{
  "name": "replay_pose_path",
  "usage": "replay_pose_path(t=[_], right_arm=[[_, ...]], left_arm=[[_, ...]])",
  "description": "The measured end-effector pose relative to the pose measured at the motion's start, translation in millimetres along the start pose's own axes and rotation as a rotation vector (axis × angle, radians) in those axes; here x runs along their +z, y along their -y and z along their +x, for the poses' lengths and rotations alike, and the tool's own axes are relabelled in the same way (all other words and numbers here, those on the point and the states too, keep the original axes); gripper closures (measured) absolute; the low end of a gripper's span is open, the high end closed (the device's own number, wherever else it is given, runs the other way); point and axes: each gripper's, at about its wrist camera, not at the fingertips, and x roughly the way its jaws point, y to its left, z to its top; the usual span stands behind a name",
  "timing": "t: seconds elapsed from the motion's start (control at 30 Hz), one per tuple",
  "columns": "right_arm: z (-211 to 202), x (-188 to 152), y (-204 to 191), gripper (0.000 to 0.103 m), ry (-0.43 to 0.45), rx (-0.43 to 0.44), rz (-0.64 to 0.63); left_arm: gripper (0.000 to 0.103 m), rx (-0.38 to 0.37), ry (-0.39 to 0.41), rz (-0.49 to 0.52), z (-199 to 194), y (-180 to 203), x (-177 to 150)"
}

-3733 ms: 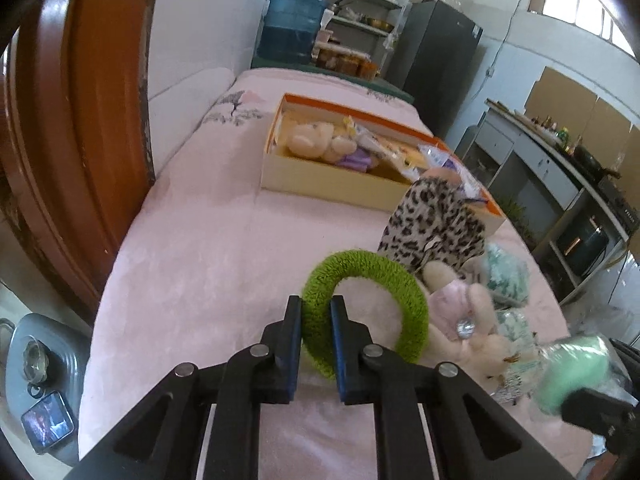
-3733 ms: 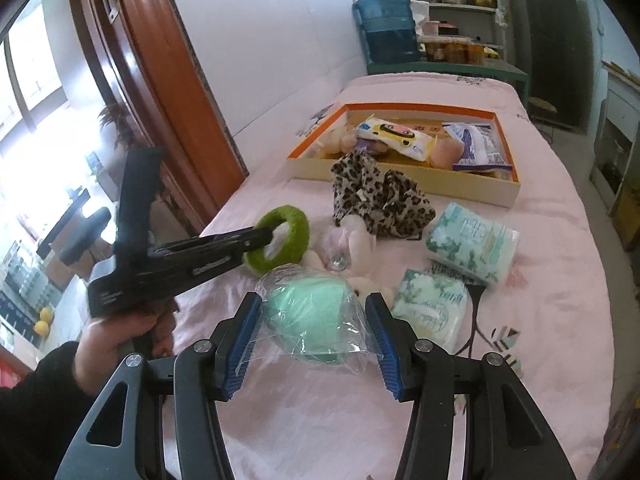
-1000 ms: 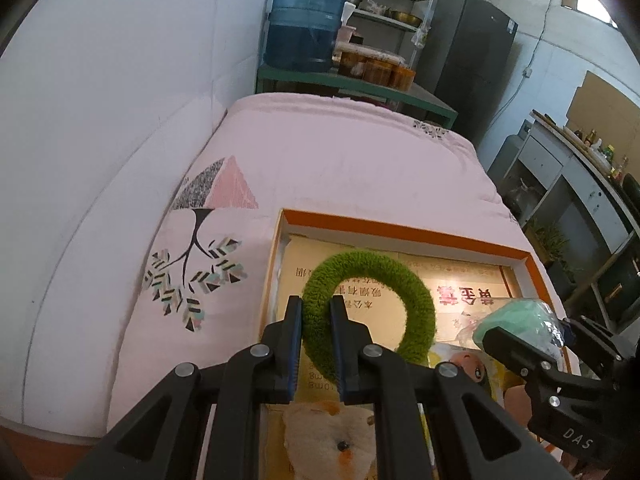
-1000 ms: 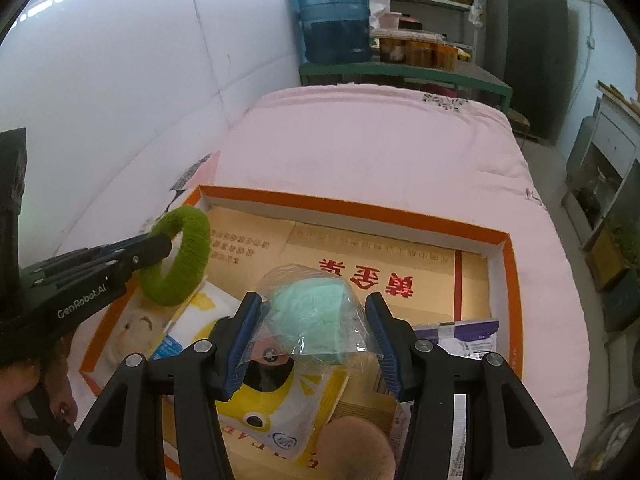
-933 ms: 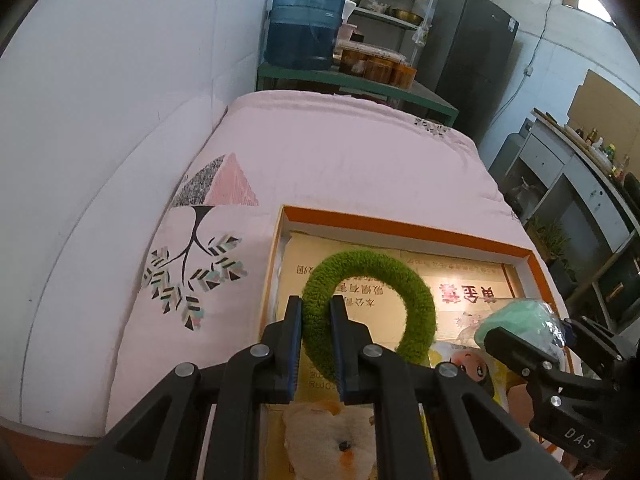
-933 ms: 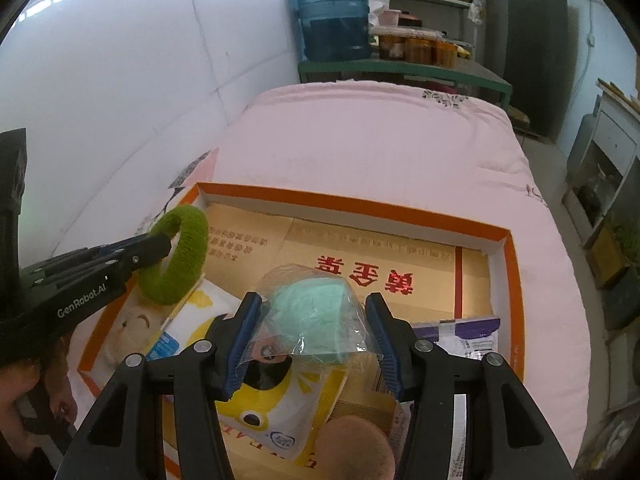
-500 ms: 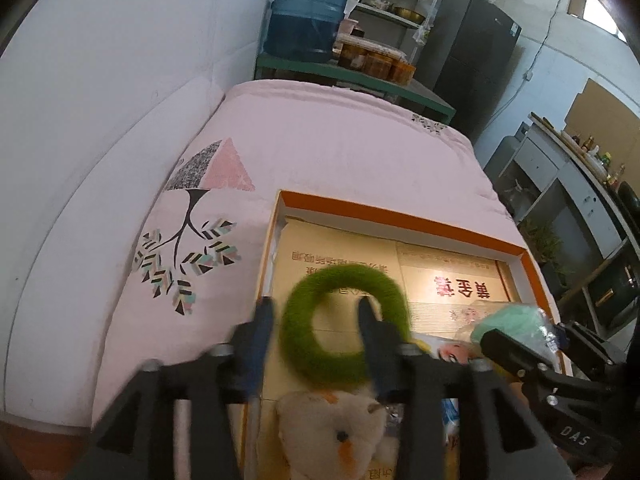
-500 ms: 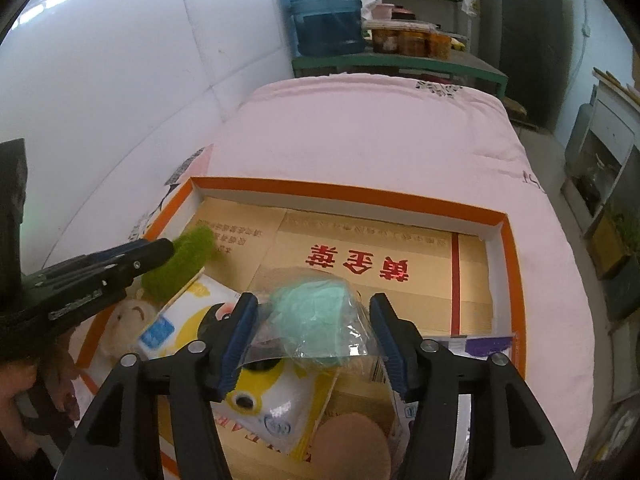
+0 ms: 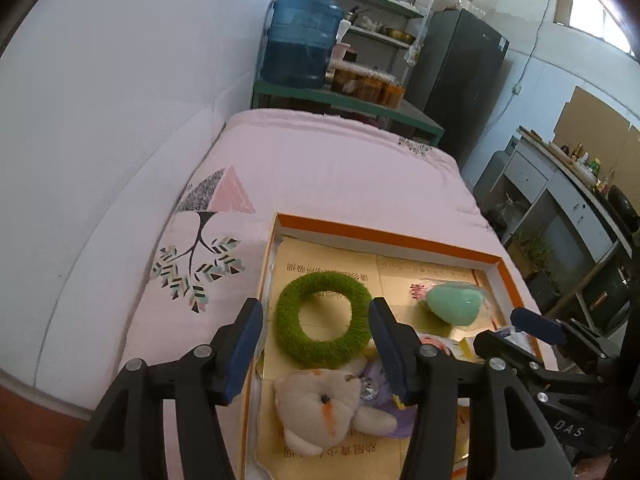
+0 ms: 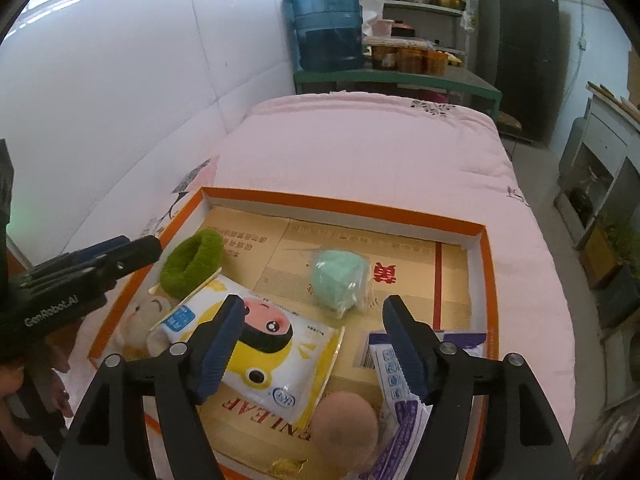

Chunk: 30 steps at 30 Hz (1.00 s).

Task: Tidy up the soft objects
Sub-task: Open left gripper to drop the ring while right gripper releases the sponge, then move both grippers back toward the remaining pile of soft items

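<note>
Ring (image 9: 323,317), a fuzzy green loop, lies flat in the box (image 9: 384,237) between the left gripper (image 9: 316,346)'s opening, untouching jaws; the right gripper (image 10: 314,346) is opening too, its bagged green ball (image 10: 339,278) loose on the cardboard floor. Box sits on a pink quilt (image 10: 372,152) (water jug (image 10: 326,26) beyond). Plush (image 9: 320,408) is half-hidden.
</note>
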Motion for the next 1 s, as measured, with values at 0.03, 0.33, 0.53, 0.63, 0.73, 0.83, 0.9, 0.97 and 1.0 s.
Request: replay_pose_path(t=[0.03, 0.33, 0.53, 0.63, 0.73, 0.83, 0.9, 0.97, 1.0], right_arm=[[-2.4, -1.0, 0.1, 0.030, 0.001, -0.001, 0.001], [-26.5, -6.3, -4.0, 0.030, 0.026, -0.001, 0.004], [-42.7, -10.6, -10.1, 0.030, 0.041, -0.010, -0.001], [-52.1, -14.3, -15.2, 0.030, 0.051, -0.024, -0.011], [-60.7, -19.1, -18.9, 0.030, 0.059, -0.035, -0.014], [-70.0, -24.4, -21.5, 0.030, 0.064, -0.039, -0.013], [-75.4, -27.8, -23.3, 0.030, 0.068, -0.042, -0.014], [-81.6, -31.2, -25.0, 0.030, 0.072, -0.041, -0.014], [-85.5, -33.4, -26.1, 0.030, 0.075, -0.039, -0.012]], left_arm=[[0.048, 0.000, 0.008, 0.004, -3.6, 1.3, -0.4], [0.048, 0.011, 0.068, 0.060, -34.3, 16.8, -6.3], [0.048, 0.004, 0.093, 0.066, -52.5, 21.2, -11.6], [0.048, 0.005, 0.108, 0.070, -61.5, 23.4, -15.6], [0.048, -0.001, 0.122, 0.071, -70.4, 25.2, -20.0], [0.048, -0.001, 0.134, 0.078, -79.2, 27.6, -25.0], [0.048, 0.002, 0.142, 0.086, -83.1, 29.1, -27.0], [0.048, 0.005, 0.151, 0.093, -88.4, 30.5, -29.8], [0.048, 0.006, 0.159, 0.095, -92.3, 31.6, -31.6]])
